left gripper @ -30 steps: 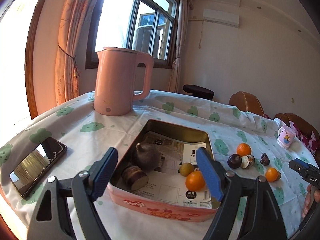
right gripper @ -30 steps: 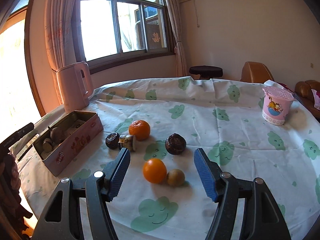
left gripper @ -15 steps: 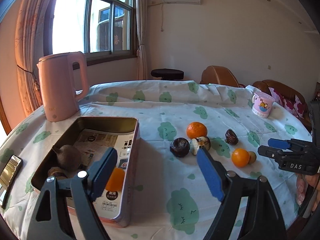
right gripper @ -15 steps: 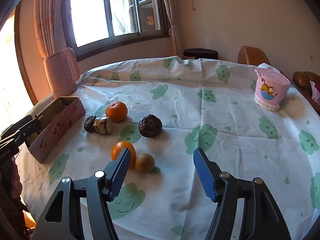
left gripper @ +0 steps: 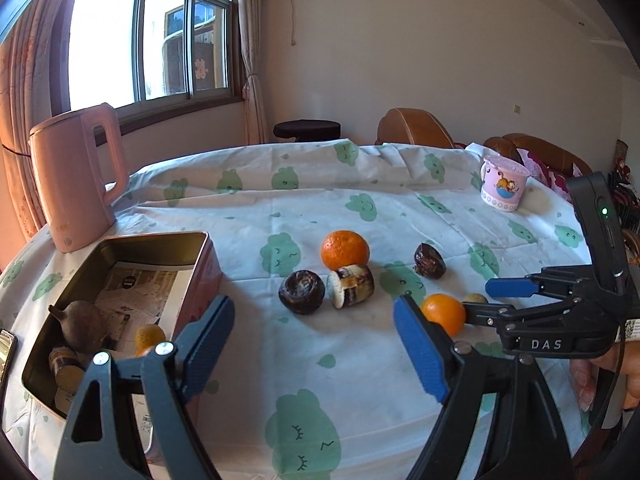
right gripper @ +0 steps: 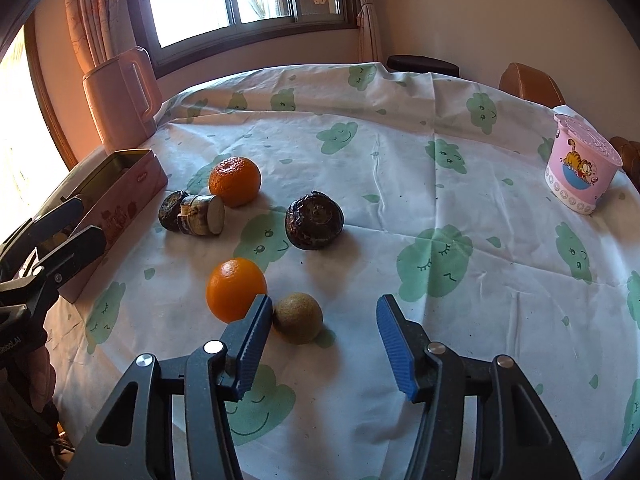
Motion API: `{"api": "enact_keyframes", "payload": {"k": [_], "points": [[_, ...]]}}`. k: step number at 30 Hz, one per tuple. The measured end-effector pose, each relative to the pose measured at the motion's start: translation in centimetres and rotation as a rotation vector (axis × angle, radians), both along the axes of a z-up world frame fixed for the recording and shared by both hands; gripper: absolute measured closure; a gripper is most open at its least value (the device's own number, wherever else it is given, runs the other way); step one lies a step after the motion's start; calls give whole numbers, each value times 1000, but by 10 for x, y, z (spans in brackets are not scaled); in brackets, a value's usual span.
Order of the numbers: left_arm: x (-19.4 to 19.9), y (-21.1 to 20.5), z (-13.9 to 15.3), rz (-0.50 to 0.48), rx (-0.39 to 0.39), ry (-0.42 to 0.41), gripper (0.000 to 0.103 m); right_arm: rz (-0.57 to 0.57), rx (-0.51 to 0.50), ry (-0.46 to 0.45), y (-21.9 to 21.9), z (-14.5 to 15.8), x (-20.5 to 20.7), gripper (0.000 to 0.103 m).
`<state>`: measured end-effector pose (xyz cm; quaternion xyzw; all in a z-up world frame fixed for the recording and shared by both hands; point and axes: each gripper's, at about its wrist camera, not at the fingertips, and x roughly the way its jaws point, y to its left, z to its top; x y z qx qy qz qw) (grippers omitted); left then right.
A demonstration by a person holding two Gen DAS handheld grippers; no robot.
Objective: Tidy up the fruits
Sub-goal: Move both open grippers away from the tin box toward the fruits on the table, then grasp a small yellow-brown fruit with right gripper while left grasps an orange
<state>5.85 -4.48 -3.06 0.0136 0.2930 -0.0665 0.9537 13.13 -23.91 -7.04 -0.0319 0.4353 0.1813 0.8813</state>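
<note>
My left gripper (left gripper: pixel 316 344) is open and empty, hovering over the cloth just right of the pink tin box (left gripper: pixel 202 258), which holds a dark bulb-shaped fruit (left gripper: pixel 80 326) and a yellow one (left gripper: pixel 150 336). Loose on the cloth lie an orange (right gripper: pixel 234 180), a cut brown piece (right gripper: pixel 202 214), two dark wrinkled fruits (right gripper: pixel 314 220) (right gripper: pixel 172 210), a second orange (right gripper: pixel 236 290) and a small brown-green fruit (right gripper: pixel 298 318). My right gripper (right gripper: pixel 324 342) points down with its jaws closing. The small fruit sits between them by the left finger, with the right pad well clear of it.
A pink kettle (left gripper: pixel 76 184) stands behind the box. A pink cartoon cup (right gripper: pixel 580 168) sits at the far right of the round table. A phone (left gripper: pixel 6 352) lies at the left edge. Brown chairs (left gripper: pixel 416 128) stand behind the table.
The left view has swung from above the box to the loose fruit on its right. My right gripper has sunk and narrowed, and the small fruit has come between its fingers.
</note>
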Motion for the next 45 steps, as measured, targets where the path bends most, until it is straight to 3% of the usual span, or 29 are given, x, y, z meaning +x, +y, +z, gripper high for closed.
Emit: {"api": "enact_keyframes", "payload": {"k": [3, 5, 9, 17, 23, 29, 33, 45], "points": [[0, 1, -2, -3, -5, 9, 19, 12, -3, 9, 5, -4, 4, 48], [2, 3, -4, -3, -13, 21, 19, 25, -7, 8, 8, -3, 3, 63], [7, -1, -6, -24, -47, 49, 19, 26, -33, -28, 9, -4, -2, 74], [14, -32, -12, -101, -54, 88, 20, -50, -5, -71, -5, 2, -4, 75], [23, -54, -17, -173, -56, 134, 29, -106, 55, -65, -19, 3, -3, 75], [37, -68, -28, -225, -79, 229, 41, -125, 89, -57, -26, 3, -3, 75], [46, -70, -38, -248, -115, 301, 64, -117, 90, -48, -25, 2, -2, 75], [39, -51, -30, -170, -174, 236, 65, -89, 100, -115, -23, 12, -13, 75]]}}
